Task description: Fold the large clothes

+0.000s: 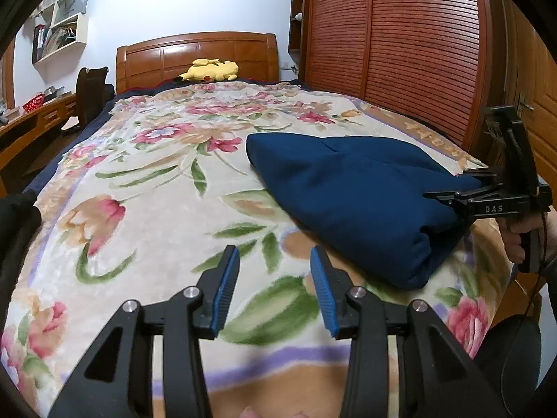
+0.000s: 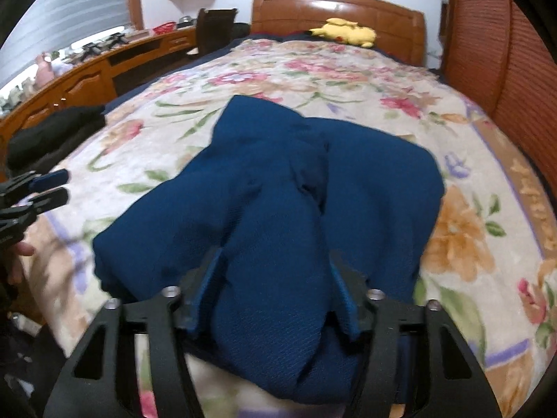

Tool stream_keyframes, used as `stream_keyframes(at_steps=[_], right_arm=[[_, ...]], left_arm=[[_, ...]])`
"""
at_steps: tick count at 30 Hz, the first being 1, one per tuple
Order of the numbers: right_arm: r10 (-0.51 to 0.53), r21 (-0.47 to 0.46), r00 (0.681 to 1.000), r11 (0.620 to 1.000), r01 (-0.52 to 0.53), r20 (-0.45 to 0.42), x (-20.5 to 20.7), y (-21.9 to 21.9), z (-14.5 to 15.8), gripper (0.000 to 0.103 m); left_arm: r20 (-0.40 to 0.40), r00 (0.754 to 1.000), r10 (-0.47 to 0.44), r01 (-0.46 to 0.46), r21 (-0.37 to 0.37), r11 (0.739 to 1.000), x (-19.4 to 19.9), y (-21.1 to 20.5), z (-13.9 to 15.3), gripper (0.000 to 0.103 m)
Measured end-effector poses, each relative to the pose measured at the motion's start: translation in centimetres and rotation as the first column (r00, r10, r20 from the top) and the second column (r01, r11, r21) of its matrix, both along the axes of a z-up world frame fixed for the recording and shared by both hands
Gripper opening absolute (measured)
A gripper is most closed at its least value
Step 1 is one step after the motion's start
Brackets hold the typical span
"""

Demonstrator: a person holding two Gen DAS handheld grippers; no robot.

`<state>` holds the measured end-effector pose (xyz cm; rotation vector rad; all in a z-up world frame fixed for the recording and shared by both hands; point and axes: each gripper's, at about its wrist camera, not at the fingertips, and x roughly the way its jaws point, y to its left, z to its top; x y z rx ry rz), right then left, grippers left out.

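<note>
Straddling a thick bunched fold of the blue garment (image 2: 278, 209), the right gripper (image 2: 275, 299) had its jaws spread fairly wide with cloth filling the gap; whether they actually pinched it could not be told. The garment lay folded on the floral blanket (image 1: 156, 191), toward the bed's right near side. The left gripper (image 1: 275, 289) hovered open over bare blanket, holding nothing.

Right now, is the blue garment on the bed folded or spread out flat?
Folded: the blue garment lies as a thick, layered bundle with rounded doubled edges on the floral blanket, and the right hand-held gripper grips its near end.
</note>
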<state>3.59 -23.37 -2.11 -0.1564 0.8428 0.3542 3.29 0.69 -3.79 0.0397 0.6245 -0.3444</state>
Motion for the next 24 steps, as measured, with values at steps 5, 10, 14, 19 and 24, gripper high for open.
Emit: stream_keyframes(at_steps=[5,10,14,19,24], right_arm=[[0.037,-0.082,0.998,0.996,-0.033,0.055,-0.9,1.1,0.8,0.014],[0.066,-0.111,0.984,0.993,-0.048,0.166,-2.6,0.9,3.5,0.007],[0.057,-0.134,0.962,0.991,-0.022,0.267,-5.0,-0.4,5.9,0.007],[-0.081,-0.138,0.962,0.983,0.12,0.262,-5.5,-5.0,4.7,0.007],[-0.156,-0.099,0.981,0.981,0.168,0.114,-4.2,-8.0,0.2,0.008]], left_arm=[[-0.007,1.0,-0.007,0.007,0.007,1.0,0.4,-0.5,-0.2,0.041],[-0.007,1.0,-0.024,0.024,0.008,1.0,0.6,-1.4,-0.1,0.041],[-0.004,0.999,-0.041,0.041,0.009,0.999,0.7,-2.2,0.0,0.041],[0.004,0.998,-0.058,0.058,0.001,0.998,0.7,-2.8,0.4,0.041],[0.003,0.998,-0.069,0.069,-0.001,0.998,0.9,-3.3,0.5,0.042]])
